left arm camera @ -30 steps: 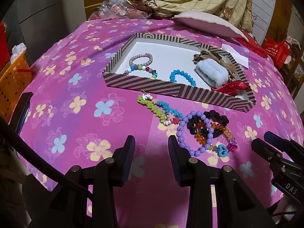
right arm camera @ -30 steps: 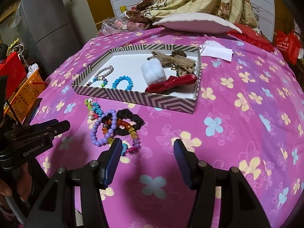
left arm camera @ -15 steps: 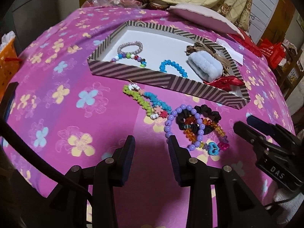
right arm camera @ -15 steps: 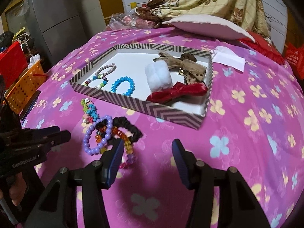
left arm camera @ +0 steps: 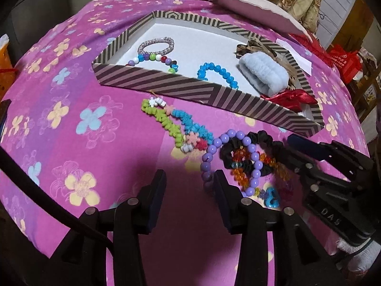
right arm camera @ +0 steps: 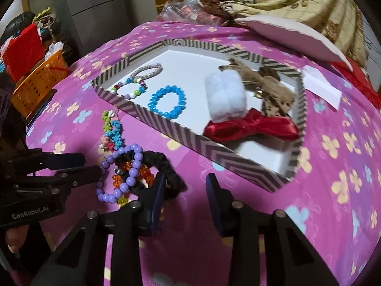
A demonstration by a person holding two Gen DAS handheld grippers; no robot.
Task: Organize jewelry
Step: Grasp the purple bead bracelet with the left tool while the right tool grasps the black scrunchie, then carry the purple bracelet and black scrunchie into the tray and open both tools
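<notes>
- Already sorted, left to right inside the shallow hexagonal cardboard tray with brown-and-cream chevron walls and a white floor (left arm camera: 166, 84): a pale braided cord bracelet (left arm camera: 156, 45); a string of mixed round glossy beads (left arm camera: 152, 58); a ring of faceted turquoise beads (left arm camera: 216, 74); a plush pale-blue fluffy scrunchie (left arm camera: 262, 71); a tan ribbon bow (right arm camera: 269, 85); a shiny red satin bow (right arm camera: 252, 128)
- The surface looks to be a bed under a magenta flower-print cloth (left arm camera: 71, 131), soft and slightly rumpled; no bench is in view
- Still outside, just beside the tray's near wall: a knobbly strand of green, blue and pink flower-shaped beads (left arm camera: 176, 128), matte and bumpy
- Next along, in one tangled heap touching each other: a loop of smooth round lilac beads (left arm camera: 228, 162); a gathered black fabric scrunchie (right arm camera: 164, 166); a strand of clear orange faceted beads (left arm camera: 240, 157) ending in small blue and pink charms
- By my reckoning six pieces are in and about four are left, so past halfway
- The left tongs (left arm camera: 189, 191) are spreading wider, nothing between them, poised just left of the lilac loop
- The right tongs (right arm camera: 184, 190) are narrowing with nothing gripped yet; the left finger lies over the black scrunchie's edge
</notes>
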